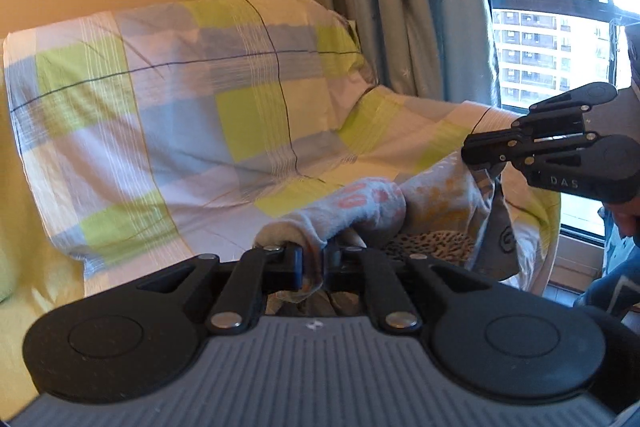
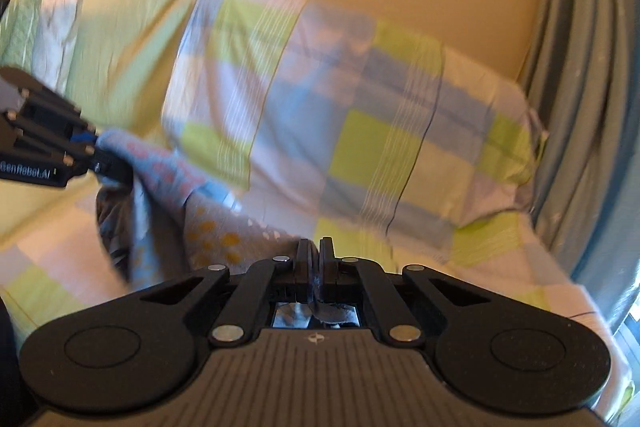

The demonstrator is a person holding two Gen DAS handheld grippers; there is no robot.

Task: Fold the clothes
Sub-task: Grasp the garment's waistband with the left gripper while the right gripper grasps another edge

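Your left gripper (image 1: 314,267) is clamping its jaws on the grey printed garment (image 1: 360,207), your right gripper (image 2: 316,263) pinching its far edge at three o'clock, stretching it above the checked sofa cover (image 1: 180,99).

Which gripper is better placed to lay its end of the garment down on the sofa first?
Probably the left gripper. Its pinched end of the grey garment sits low over the checked sofa cover, while the right gripper holds its end higher, near the window.
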